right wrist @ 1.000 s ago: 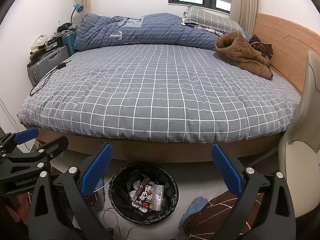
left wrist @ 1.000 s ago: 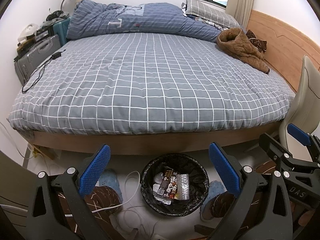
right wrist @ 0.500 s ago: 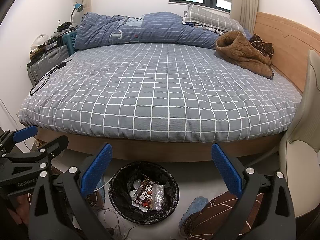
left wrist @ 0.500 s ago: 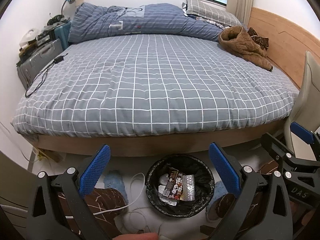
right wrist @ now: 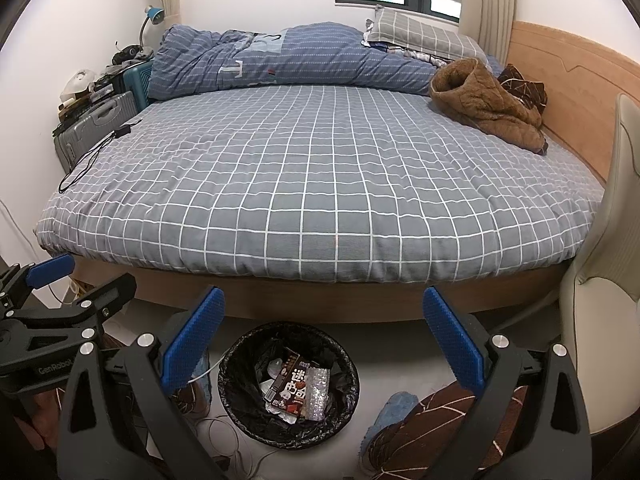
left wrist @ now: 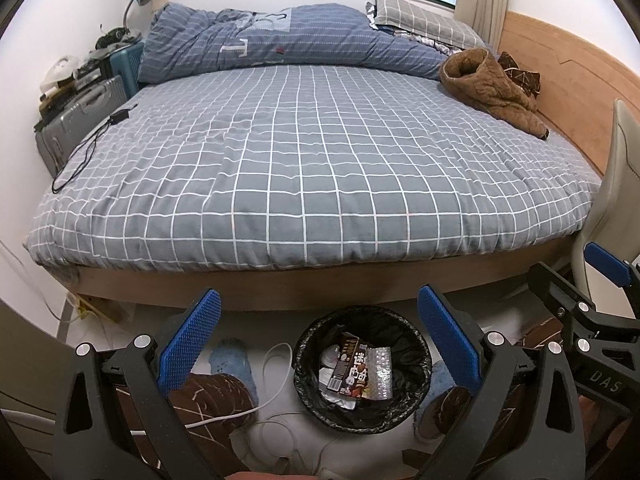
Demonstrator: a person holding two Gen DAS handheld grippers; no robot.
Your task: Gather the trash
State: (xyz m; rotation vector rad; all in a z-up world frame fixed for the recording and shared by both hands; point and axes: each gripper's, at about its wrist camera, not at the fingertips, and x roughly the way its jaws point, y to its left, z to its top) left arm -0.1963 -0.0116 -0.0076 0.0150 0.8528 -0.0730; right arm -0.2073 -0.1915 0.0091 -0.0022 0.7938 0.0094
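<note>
Both the left gripper [left wrist: 320, 340] and right gripper [right wrist: 324, 340] are hanging spread wide and carrying nothing above the round black-lined waste bin [left wrist: 416, 344]. A dark snack box [left wrist: 350, 372] and silvery foil wrapper [left wrist: 378, 372] are lying inside that bin. This looks like a searching step; finding further litter beyond the bin is coming next.

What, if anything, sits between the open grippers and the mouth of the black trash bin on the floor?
Nothing visible. The trash bin stands open-topped in front of the bed, with the left gripper and right gripper both open and empty above it. A white cable lies beside it, not across.
</note>
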